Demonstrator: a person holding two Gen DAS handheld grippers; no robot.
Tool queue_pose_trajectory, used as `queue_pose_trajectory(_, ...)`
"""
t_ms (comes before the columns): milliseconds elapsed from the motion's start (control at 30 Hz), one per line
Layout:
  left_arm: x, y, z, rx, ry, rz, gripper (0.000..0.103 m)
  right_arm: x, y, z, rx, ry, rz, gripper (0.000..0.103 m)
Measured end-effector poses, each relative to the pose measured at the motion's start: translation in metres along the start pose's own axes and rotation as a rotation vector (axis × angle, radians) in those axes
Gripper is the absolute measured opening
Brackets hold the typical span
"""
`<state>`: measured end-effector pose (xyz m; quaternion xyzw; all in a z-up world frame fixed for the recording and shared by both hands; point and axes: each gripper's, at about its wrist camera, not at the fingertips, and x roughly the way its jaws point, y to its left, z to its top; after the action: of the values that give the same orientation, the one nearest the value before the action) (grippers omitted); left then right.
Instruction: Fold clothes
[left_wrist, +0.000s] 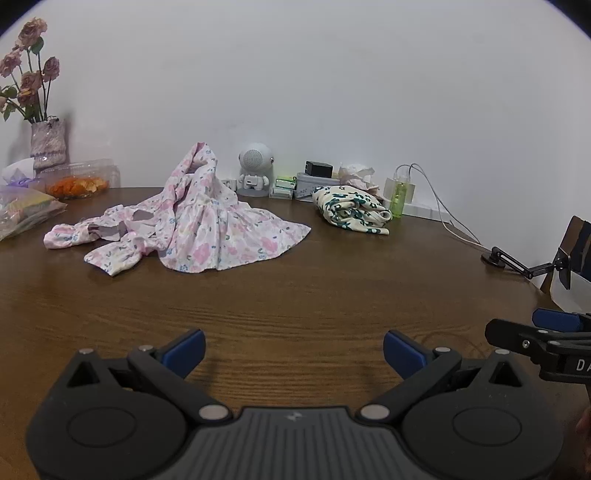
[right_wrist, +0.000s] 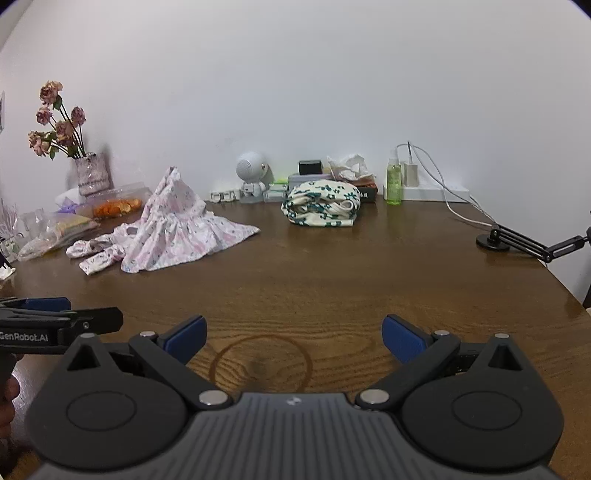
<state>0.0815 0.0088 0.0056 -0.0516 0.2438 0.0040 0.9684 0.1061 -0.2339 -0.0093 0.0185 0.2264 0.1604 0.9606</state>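
Brown wood-grain worktop (left_wrist: 295, 295) against white wall (left_wrist: 332, 92) — pink floral dress (left_wrist: 192, 229) crumpled centre-left, folded cream garment (left_wrist: 351, 210) centre-right. Left gripper (left_wrist: 293, 350), right gripper (right_wrist: 293, 339) spread wide, empty.

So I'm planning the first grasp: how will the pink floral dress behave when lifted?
The pink floral dress lies crumpled with one peak standing, so it is probably thin, light and floppy. Lifted at one point, it would likely drape and trail its sleeves across the table.
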Motion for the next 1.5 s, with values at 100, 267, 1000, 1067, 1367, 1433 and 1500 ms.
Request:
queue_pose_trajectory(100,0.0,-0.004,-0.007,0.021,0.026,0.012,0.103,-0.001,0.001,-0.002,-0.005,0.005,-0.003,0.103)
queue_pose_trajectory(267,-0.007,-0.005,-0.012,0.034,-0.005,0.02,0.102,-0.003,0.002,-0.003,-0.007,0.002,-0.011,0.103)
queue_pose_trajectory(1000,-0.016,-0.016,-0.02,0.078,-0.023,0.049,0.103,-0.024,0.003,-0.024,0.061,-0.01,0.011,0.103)
queue_pose_trajectory(1067,-0.018,-0.018,-0.021,0.087,-0.034,0.052,0.103,-0.027,0.006,-0.027,0.045,-0.019,0.008,0.103)
queue_pose_trajectory(1367,-0.018,-0.018,-0.022,0.087,-0.028,0.053,0.103,-0.028,0.006,-0.03,0.047,-0.023,0.006,0.103)
queue_pose_trajectory(1433,-0.018,-0.018,-0.023,0.089,-0.029,0.056,0.103,-0.028,0.005,-0.031,0.047,-0.021,0.007,0.103)
queue_pose_trajectory(1500,-0.018,-0.018,-0.023,0.088,-0.03,0.056,0.103,-0.027,0.005,-0.031,0.046,-0.02,0.007,0.103)
